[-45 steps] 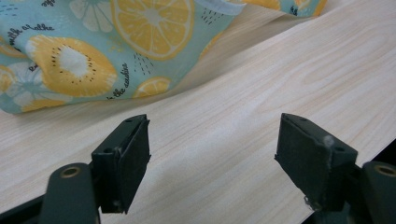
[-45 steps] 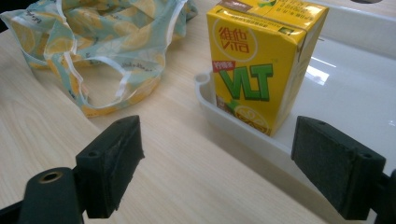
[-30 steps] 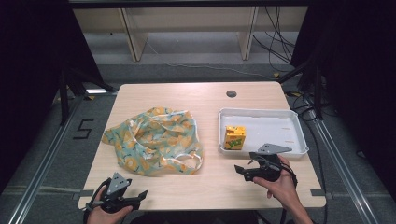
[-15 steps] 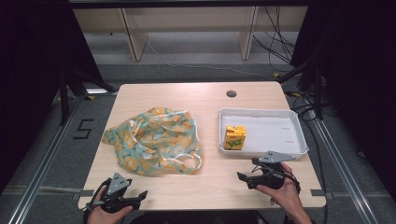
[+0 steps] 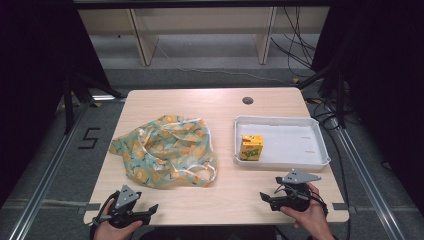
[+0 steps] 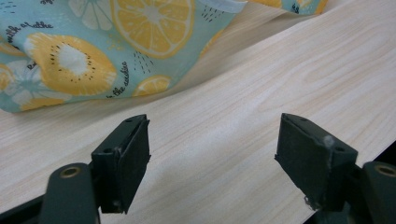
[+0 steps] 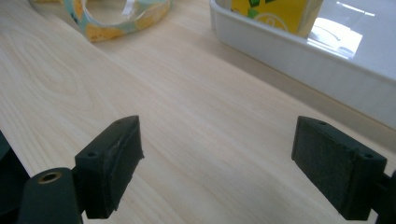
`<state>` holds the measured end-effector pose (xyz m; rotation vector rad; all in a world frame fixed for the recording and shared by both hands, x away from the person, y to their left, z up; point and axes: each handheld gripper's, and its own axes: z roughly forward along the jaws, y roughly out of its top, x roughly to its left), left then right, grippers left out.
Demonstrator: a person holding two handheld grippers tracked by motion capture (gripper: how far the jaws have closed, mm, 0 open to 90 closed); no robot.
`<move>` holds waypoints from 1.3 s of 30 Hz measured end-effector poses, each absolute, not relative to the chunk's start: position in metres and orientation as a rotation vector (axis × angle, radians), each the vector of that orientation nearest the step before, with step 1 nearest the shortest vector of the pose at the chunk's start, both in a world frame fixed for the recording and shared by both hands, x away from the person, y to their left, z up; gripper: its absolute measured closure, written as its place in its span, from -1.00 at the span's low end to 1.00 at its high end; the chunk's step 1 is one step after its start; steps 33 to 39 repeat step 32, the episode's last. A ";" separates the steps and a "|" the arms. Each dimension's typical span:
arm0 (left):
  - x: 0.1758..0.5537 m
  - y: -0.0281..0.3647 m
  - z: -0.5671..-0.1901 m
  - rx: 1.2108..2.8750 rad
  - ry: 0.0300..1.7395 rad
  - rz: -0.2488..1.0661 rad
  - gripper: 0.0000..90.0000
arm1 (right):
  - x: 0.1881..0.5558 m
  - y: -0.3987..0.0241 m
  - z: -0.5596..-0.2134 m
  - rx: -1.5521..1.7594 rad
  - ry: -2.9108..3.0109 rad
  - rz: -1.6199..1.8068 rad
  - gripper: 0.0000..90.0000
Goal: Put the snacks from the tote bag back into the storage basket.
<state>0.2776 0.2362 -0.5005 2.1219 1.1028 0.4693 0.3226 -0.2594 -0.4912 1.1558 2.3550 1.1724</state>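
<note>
As the right tongs (image 5: 272, 199) draw back from the white tray (image 5: 320, 131) toward the surface's (image 5: 170, 102) near edge, jaws apart and empty, the yellow carton (image 5: 251, 147) stands untouched in the tray; left tongs (image 5: 142, 211) rest open near the fruit-print bag (image 5: 165, 152).

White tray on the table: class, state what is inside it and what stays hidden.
Inside the white tray a yellow juice carton stands upright near its left end; the rest of the floor is bare. The floor under the carton is covered.
</note>
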 end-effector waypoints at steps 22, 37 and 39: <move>0.278 0.235 -0.502 2.109 1.107 0.458 -0.44 | 0.305 -0.270 -0.502 1.165 2.377 1.098 -0.62; 0.278 0.235 -0.502 2.123 1.107 0.465 -0.46 | 0.306 -0.271 -0.504 1.105 2.375 1.089 -0.63; 0.278 0.235 -0.502 2.123 1.107 0.465 -0.46 | 0.306 -0.271 -0.504 1.105 2.375 1.089 -0.63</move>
